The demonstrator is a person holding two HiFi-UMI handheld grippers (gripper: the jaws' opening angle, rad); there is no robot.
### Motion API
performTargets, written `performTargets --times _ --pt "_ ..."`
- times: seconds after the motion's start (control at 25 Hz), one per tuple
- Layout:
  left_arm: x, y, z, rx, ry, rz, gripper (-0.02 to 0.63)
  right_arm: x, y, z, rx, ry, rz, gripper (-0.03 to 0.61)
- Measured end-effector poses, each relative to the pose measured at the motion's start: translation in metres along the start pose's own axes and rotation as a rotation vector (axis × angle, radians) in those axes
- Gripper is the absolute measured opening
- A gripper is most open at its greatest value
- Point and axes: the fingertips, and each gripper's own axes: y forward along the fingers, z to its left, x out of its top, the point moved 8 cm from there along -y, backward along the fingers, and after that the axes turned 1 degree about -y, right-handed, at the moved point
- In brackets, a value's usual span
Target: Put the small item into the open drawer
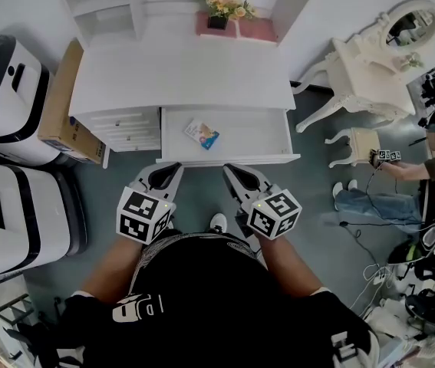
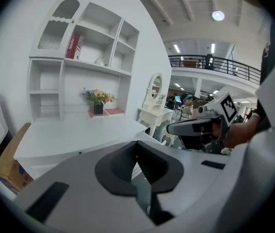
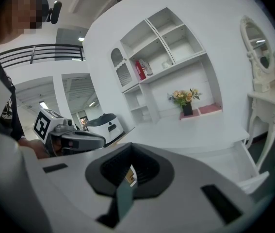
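The small item, a flat blue, white and orange packet, lies inside the open drawer of the white desk. Both grippers hover side by side just in front of the drawer's front edge, clear of the packet. My left gripper has its jaws together with nothing between them, as the left gripper view also shows. My right gripper is shut and empty too; a bit of the packet shows past its jaws.
A flower pot stands at the back of the desk under a white shelf unit. A cardboard box and two white machines stand left. A dressing table, a stool and a seated person are right.
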Motion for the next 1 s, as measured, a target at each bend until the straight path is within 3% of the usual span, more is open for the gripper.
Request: performTargets --times 1.0 --pt "-0.0007 0.0008 -0.0047 -0.023 0.023 0.005 0.014 -0.0076 0.002 0.0012 0.006 -0.001 0.015 0.006"
